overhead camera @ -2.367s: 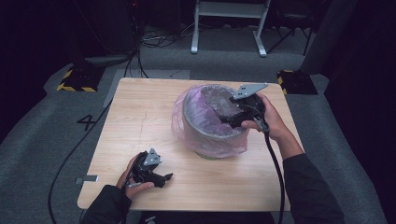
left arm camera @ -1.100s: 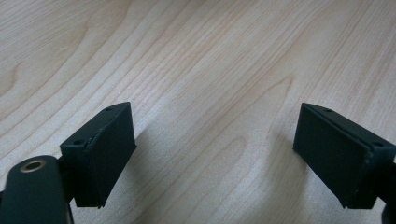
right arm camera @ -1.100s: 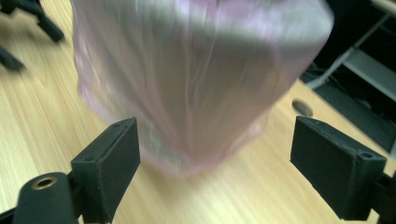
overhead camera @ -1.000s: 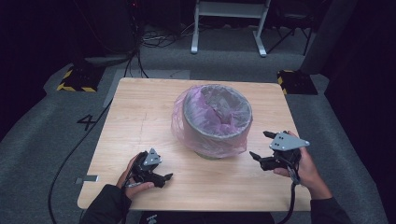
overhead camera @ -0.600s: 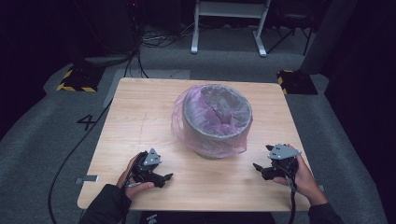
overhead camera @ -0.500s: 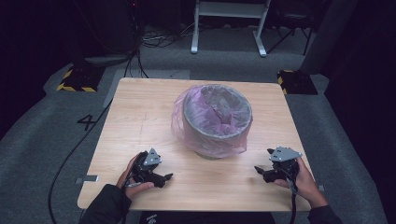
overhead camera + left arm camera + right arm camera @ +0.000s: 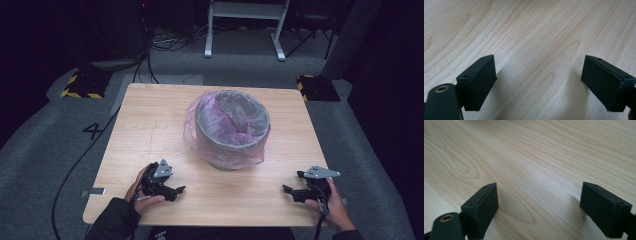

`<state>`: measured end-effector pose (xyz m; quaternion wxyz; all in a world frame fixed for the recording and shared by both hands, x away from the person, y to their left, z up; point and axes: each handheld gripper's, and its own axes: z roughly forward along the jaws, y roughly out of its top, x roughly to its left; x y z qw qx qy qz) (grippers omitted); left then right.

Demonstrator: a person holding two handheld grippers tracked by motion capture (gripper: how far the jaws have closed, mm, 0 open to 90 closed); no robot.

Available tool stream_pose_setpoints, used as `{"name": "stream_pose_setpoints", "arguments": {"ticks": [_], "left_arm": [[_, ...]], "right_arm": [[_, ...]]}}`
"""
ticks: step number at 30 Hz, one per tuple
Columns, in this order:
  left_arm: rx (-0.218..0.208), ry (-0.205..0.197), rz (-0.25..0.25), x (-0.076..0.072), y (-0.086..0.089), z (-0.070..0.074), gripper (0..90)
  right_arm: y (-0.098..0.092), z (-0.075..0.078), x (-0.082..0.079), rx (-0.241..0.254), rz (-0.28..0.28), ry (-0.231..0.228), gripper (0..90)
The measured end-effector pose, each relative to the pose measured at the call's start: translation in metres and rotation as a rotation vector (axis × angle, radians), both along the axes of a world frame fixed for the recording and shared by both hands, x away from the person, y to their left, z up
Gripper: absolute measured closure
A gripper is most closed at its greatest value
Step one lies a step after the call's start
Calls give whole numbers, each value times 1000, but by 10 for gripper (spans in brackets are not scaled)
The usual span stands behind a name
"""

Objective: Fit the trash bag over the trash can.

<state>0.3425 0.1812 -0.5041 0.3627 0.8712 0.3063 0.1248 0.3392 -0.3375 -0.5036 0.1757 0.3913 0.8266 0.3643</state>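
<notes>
A grey round bin lined with a pink plastic bag stands upright at the middle of the wooden table. My left gripper rests low at the table's front left, held in a hand, jaws pointing right. Its own view shows the left gripper open over bare wood, nothing between the pads. My right gripper sits low at the front right, jaws pointing left. In its own view the right gripper is open too, with bare wood between the pads. Both are apart from the bin.
Grey carpet surrounds the table. A white metal frame and cables lie on the floor behind it. Yellow-black striped blocks sit at the back left and back right. A floor marking "4" lies left of the table.
My right gripper left the bin's rim, swung to the front right and sank down close to the tabletop. The left gripper and the bin have stayed put.
</notes>
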Motion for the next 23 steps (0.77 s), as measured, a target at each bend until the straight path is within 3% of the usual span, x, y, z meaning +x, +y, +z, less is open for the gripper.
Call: {"name": "stream_pose_setpoints", "arguments": {"ticks": [23], "left_arm": [[0,2,-9,1,0,0,115]], "right_arm": [[-5,0,-4,-4,-33,7,117]]}}
